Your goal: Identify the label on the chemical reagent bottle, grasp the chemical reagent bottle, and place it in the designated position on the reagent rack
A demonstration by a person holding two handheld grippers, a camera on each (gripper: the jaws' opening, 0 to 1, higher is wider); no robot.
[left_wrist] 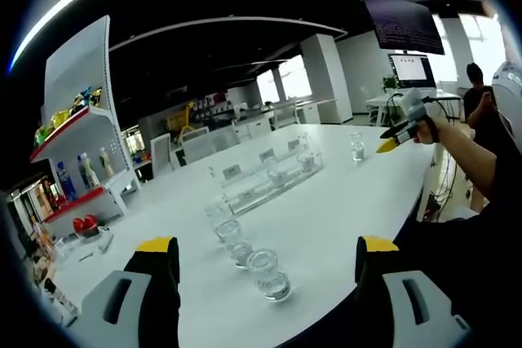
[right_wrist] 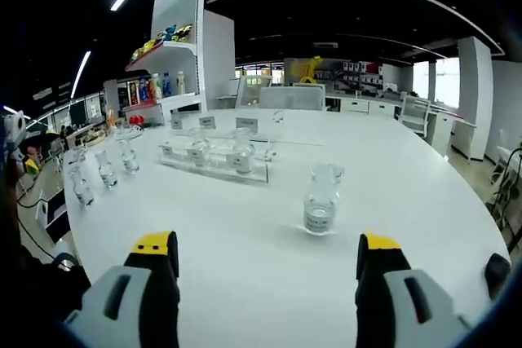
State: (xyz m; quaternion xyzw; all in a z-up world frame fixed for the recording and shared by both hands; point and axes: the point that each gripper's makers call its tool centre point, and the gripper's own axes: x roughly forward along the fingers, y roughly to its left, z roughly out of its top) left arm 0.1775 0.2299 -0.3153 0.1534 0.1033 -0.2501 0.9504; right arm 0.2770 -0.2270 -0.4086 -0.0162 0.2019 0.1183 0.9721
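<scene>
In the right gripper view the right gripper [right_wrist: 267, 260] hangs over the white desk [right_wrist: 408, 201] with its fingers [right_wrist: 157, 246] spread wide and nothing between them. Just ahead of it stands a lone glass reagent bottle [right_wrist: 320, 199], upright and slightly right of centre. Judging by that line-up, this bottle is the likely next pick, and the wide stance suits closing around its body. Its label is too small to read.

Farther off and left sits the clear reagent rack [right_wrist: 214, 160], with small label cards behind its slots and a few bottles already standing in it, presumably sorted by name.

In the left gripper view the left gripper [left_wrist: 267, 250] is likewise released and empty, held low over the near desk edge. A row of glass bottles [left_wrist: 268, 273] runs away from it toward the rack [left_wrist: 269, 175], waiting their turn.
</scene>
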